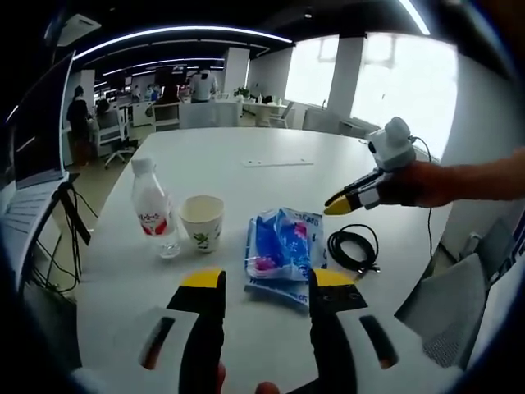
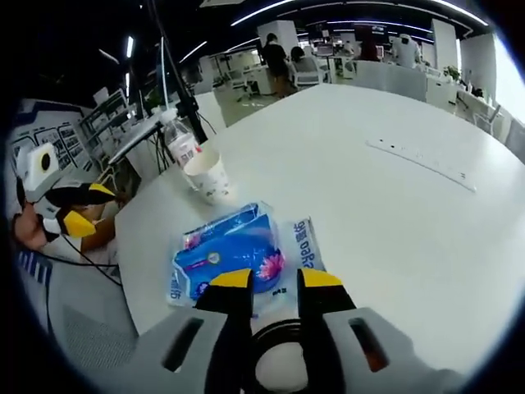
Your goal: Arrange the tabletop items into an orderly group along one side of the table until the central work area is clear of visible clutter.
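White tabletop (image 1: 271, 148) carried, from left to right across the middle of the left gripper view, a water bottle (image 1: 153, 209), a paper cup (image 1: 202, 222), a blue packet (image 1: 283, 253) and a coiled black cable (image 1: 353, 248). Bottom centre, the left gripper (image 1: 267, 283) stood spread, empty. The right gripper (image 2: 267, 281) stood spread above the cable, at the packet's edge.

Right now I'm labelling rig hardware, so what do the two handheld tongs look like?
Both tongs have black jaws with yellow tips on a grey body. The left tongs and right tongs match. The right one carries a thin black cable and is held by a person's hand.
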`<action>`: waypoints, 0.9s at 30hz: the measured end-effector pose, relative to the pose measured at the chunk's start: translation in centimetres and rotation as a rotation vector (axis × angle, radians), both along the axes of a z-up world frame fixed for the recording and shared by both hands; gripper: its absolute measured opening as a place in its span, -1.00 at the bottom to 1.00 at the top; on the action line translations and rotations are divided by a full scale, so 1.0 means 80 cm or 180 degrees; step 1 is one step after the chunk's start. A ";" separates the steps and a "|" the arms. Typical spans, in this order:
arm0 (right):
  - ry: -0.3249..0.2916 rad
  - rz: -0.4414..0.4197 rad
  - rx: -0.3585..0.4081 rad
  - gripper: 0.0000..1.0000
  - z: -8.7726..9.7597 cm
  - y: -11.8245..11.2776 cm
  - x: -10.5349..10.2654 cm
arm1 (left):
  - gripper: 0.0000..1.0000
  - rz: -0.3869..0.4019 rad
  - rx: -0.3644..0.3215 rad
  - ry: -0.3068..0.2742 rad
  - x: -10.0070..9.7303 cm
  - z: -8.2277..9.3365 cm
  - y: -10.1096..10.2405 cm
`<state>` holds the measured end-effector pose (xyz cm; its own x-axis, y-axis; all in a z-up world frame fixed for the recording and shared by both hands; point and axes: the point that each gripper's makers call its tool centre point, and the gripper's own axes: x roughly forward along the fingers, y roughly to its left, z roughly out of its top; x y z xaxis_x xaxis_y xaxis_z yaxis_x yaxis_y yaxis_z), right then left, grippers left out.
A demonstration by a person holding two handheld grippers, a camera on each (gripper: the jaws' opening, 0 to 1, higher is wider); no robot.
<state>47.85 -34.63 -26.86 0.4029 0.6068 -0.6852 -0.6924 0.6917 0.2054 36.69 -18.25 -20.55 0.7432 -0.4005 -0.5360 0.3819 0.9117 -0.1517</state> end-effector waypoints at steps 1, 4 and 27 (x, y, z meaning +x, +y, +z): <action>0.0005 0.0010 -0.0003 -0.61 -0.002 0.002 0.000 | -0.21 0.0001 -0.0001 0.0006 0.000 -0.001 0.001; 0.0005 0.0048 -0.0027 -0.61 -0.007 0.008 0.003 | -0.21 -0.0002 0.0008 0.0016 -0.001 -0.003 0.002; 0.0099 0.0197 -0.0097 -0.66 -0.034 0.049 0.037 | -0.21 0.0074 0.0035 0.0053 -0.002 -0.004 0.016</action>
